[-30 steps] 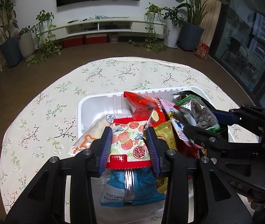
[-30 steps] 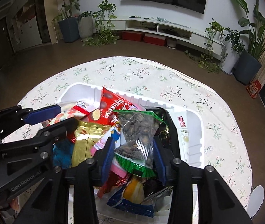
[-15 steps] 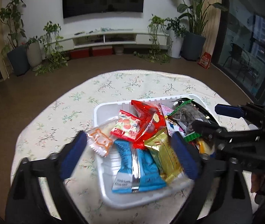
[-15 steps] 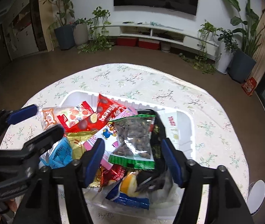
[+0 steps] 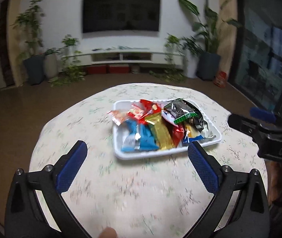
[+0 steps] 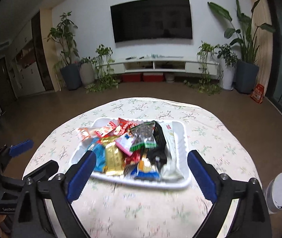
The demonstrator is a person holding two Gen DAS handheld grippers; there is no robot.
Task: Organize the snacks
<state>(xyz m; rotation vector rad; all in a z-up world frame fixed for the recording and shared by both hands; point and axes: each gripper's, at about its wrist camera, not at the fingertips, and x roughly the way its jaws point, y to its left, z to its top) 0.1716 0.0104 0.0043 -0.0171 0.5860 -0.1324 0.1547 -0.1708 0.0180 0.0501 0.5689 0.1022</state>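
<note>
1. Table (image 5: 144, 194) (image 6: 210, 138): round, under a pale floral cloth. It lies beneath and ahead of both our grippers.

2. Tray (image 5: 119, 152) (image 6: 182, 136): white plastic, rectangular, standing on the table. It sits ahead of our left gripper and toward its right finger; it sits straight ahead of our right gripper, its near rim just beyond the fingertips in that view.

3. Left gripper (image 5: 136, 148) (image 6: 33, 156): black frame, blue pads, jaws spread wide and holding nothing. It hangs over bare cloth on the near side of the tray.

4. Right gripper (image 6: 141, 156) (image 5: 248, 119): same make, jaws likewise spread wide, nothing between them. In the left wrist view it stands to the right of the tray.

5. Snacks, all inside the tray, overlapping in a loose heap:
- blue packet (image 5: 141, 136) (image 6: 99, 154), at the near end, closest to our left gripper.
- gold packet (image 5: 160, 130) (image 6: 113, 158), just right of the blue one, touching it.
- green-edged clear packet (image 5: 180, 112) (image 6: 143, 134) of dark pieces, lying on top of the heap toward the far end.
- black packet (image 6: 159, 144), beside the green-edged one on its right.
- white packet (image 6: 170, 150), along the tray's right side.
- red packet (image 5: 146, 107) (image 6: 125, 127), at the far end.
- orange-and-white packet (image 5: 117, 116) (image 6: 83, 133), overhanging the tray's left rim.

6. White round object (image 6: 279, 192): at the table's edge, right of our right gripper; we cannot tell what it is.
</note>
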